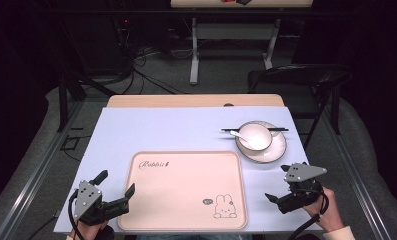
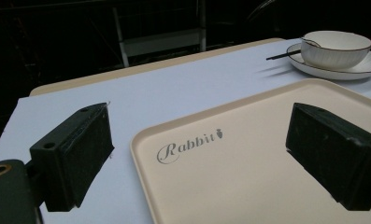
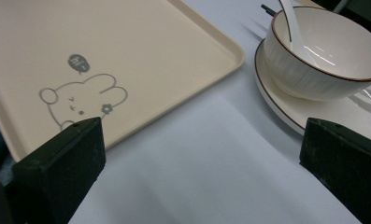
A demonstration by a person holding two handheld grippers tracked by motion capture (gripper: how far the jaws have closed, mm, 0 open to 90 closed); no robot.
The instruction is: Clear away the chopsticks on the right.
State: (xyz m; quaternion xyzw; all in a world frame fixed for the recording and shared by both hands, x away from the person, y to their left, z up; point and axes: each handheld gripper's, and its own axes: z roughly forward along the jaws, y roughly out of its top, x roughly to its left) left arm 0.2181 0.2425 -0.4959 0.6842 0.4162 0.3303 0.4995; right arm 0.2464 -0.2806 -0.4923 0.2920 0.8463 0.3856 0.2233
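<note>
A beige tray (image 1: pixel 186 180) printed with "Rabbit" and a bunny drawing lies at the table's front middle. Behind its right corner a white bowl (image 1: pixel 258 137) stands on a white plate (image 1: pixel 278 149), with a white spoon (image 1: pixel 237 133) in the bowl and black chopsticks (image 1: pixel 228 130) laid across the plate. My left gripper (image 1: pixel 117 183) is open at the tray's left front corner, one jaw over the tray (image 2: pixel 248 158). My right gripper (image 1: pixel 277 182) is open on the tray's right side, in front of the plate (image 3: pixel 286 107) and bowl (image 3: pixel 323 56). Neither holds anything.
The table wears a pale sheet (image 1: pixel 176 130) with bare room behind the tray. A dark folding chair (image 1: pixel 296 80) stands beyond the table's far right corner. Legs of another table (image 1: pixel 193 50) and cables lie on the floor further back.
</note>
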